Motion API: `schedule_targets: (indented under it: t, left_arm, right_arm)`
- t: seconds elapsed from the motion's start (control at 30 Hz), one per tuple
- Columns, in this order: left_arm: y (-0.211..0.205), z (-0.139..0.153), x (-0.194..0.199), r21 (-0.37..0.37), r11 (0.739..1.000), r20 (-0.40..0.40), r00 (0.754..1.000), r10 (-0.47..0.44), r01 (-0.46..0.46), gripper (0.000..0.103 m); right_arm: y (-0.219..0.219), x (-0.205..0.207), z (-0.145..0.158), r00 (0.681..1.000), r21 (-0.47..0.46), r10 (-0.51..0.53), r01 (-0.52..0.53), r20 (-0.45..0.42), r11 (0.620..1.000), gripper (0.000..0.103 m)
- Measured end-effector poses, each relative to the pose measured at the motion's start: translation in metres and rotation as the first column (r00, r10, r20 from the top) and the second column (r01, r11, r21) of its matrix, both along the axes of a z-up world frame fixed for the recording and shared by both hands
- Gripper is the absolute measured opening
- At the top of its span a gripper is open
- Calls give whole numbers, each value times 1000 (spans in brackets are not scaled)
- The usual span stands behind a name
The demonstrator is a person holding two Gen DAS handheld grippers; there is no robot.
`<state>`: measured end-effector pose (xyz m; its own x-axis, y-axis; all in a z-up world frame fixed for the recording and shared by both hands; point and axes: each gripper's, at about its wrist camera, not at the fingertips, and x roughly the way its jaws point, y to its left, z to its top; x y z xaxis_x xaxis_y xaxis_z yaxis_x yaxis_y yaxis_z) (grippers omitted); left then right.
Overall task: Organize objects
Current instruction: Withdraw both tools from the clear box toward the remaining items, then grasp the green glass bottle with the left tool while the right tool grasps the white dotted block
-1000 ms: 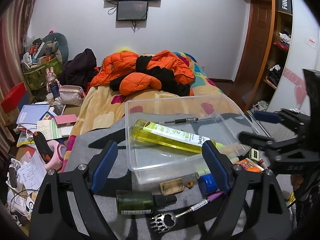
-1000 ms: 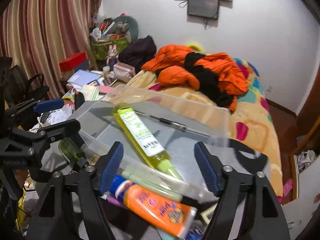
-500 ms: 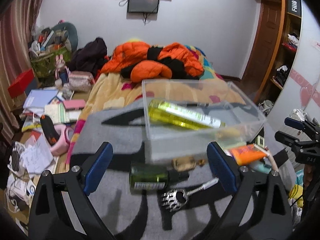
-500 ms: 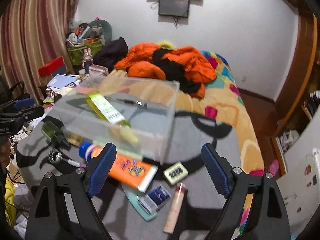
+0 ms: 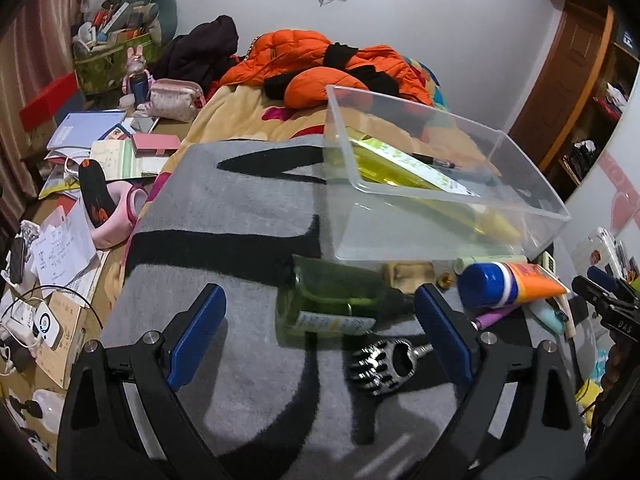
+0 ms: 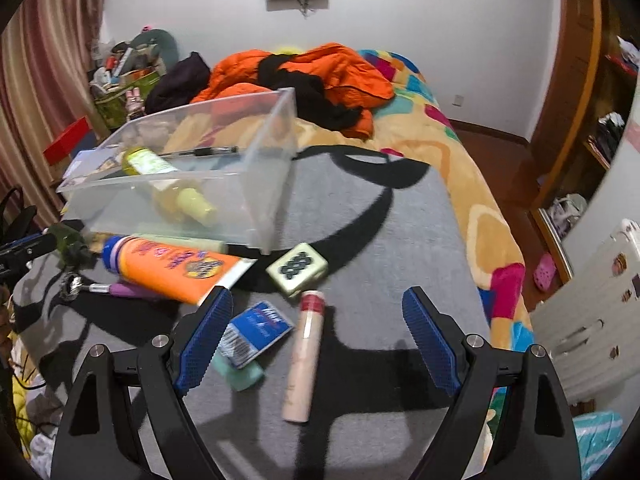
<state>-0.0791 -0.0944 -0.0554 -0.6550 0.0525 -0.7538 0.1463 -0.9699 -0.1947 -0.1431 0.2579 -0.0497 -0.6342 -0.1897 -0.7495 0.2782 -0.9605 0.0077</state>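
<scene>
A clear plastic box (image 5: 532, 200) sits on the grey blanket (image 5: 240, 216) and holds a yellow bottle (image 5: 396, 166) and a black pen (image 5: 434, 159). My left gripper (image 5: 320, 334) is open and low over a green glass bottle (image 5: 332, 300) lying on its side just ahead, between the fingers, untouched. A metal claw-shaped opener (image 5: 382, 364) lies beside it. My right gripper (image 6: 318, 340) is open over a beige tube (image 6: 304, 356) and a blue card pack (image 6: 256, 330). An orange tube with a blue cap (image 6: 172, 264) and a cream tile case (image 6: 298, 268) lie by the box (image 6: 264, 184).
An orange jacket (image 6: 340, 72) is heaped further up the bed. Papers, a pink pouch and a cluttered basket (image 5: 108, 56) fill the floor on the left. A wooden door and shelves (image 6: 580, 80) stand at the right. The blanket's right side (image 6: 400, 240) is bare.
Both grippers have dropped toward the blanket and stand wider. The left one has come down over the green bottle. The right one has swung from over the box to the items beside it.
</scene>
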Motion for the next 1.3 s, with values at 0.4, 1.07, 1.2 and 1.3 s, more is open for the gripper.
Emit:
schedule_targets:
  t: [0.4, 1.07, 1.2, 1.3]
  left_arm:
    - [-3, -8, -21, 23, 1000, 21, 1000, -12, 12, 96]
    - [-1, -15, -15, 53, 999, 15, 1000, 11, -12, 62]
    - [-4, -9, -6, 44, 999, 2, 999, 32, -32, 62]
    - [-3, -1, 0, 42, 998, -15, 999, 39, -39, 62]
  right_arm:
    - [-12, -34, -23, 998, 18, 7, -8, 65, 1000, 65]
    - [-5, -34, -28, 997, -8, -9, 10, 70, 1000, 31]
    - [0, -27, -24, 997, -35, -10, 13, 73, 999, 31]
    - [2, -22, -15, 999, -48, -10, 12, 52, 999, 31]
